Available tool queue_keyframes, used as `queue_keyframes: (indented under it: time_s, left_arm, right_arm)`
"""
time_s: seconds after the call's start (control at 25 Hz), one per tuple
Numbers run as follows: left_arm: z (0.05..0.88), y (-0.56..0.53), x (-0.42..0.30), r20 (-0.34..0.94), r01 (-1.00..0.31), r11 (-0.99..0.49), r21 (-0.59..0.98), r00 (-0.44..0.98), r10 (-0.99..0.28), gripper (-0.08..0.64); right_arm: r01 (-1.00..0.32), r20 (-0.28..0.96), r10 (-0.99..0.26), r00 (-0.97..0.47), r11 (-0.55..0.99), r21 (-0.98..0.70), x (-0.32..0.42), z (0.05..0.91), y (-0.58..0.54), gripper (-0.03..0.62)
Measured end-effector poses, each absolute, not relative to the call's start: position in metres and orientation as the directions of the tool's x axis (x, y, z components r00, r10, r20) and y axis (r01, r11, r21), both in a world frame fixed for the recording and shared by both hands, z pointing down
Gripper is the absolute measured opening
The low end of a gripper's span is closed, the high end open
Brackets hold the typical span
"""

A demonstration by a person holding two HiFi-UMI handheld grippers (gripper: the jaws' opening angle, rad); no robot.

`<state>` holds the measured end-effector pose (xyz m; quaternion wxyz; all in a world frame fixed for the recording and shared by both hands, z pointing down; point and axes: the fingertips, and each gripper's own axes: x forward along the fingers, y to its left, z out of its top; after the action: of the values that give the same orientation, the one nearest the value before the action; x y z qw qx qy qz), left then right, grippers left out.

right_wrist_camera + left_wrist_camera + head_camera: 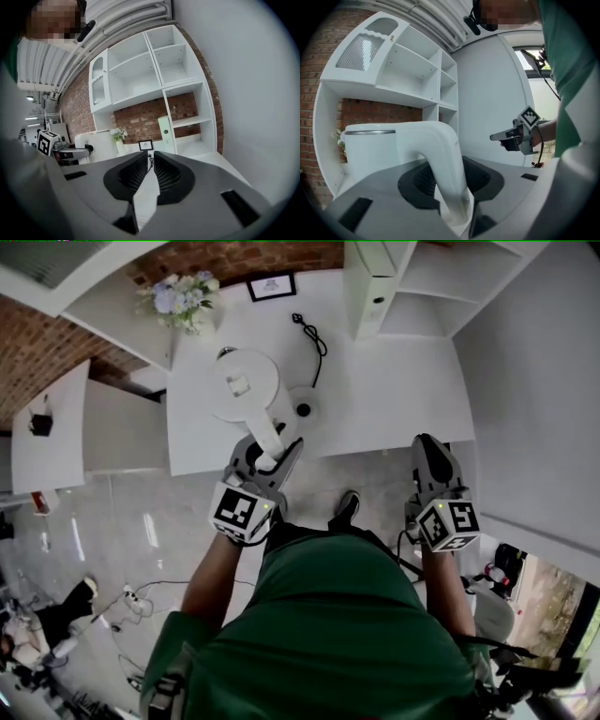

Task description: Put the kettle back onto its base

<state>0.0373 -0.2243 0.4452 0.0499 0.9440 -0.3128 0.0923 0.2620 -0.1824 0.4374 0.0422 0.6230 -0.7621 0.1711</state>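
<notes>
1. The kettle [239, 385] is held by its handle [269, 432], which is pinched in the left claw [270, 454]. The handle is used because it sticks out and is easy to squeeze.
2. The left claw's jaws are set partway apart and pressed on both sides of the handle, so the kettle is not dropped.
3. The kettle is seen over the white counter [394, 390], just beside the round base [302, 410] and to its left in the head view. It is not yet set on the base. Whether its bottom touches the counter cannot be told.
4. The base is laid flat, with its cord [317, 338] trailing toward the back, so it can be reached from above.
5. The right claw [428, 451] is held off to the side, well apart from the kettle. Its jaws are almost together and nothing is held in them. It is probably placed there so the way is not blocked.
6. Next, the kettle probably needs to be moved over the middle of the base and lowered straight, or it may be set down crooked.
</notes>
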Motion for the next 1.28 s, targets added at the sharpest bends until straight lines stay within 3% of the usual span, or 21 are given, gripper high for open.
queue_keyframes:
  time_s: [0.52,1.28]
  left_arm:
    - [0.478,-0.228,0.094,0.205,-0.650,-0.759,-0.027,0.740,-0.641,0.156]
    - [0.503,-0.239,0.127,0.201,-0.638,-0.770,-0.031,0.751,-0.630,0.156]
  right_arm:
    - [-0.956,0.312,-0.908,-0.281,0.236,-0.174,0.306,0.442,-0.195,0.058]
    - [-0.967,0.349,-0.906,-0.239,0.190,-0.169,0.329,0.450,-0.176,0.058]
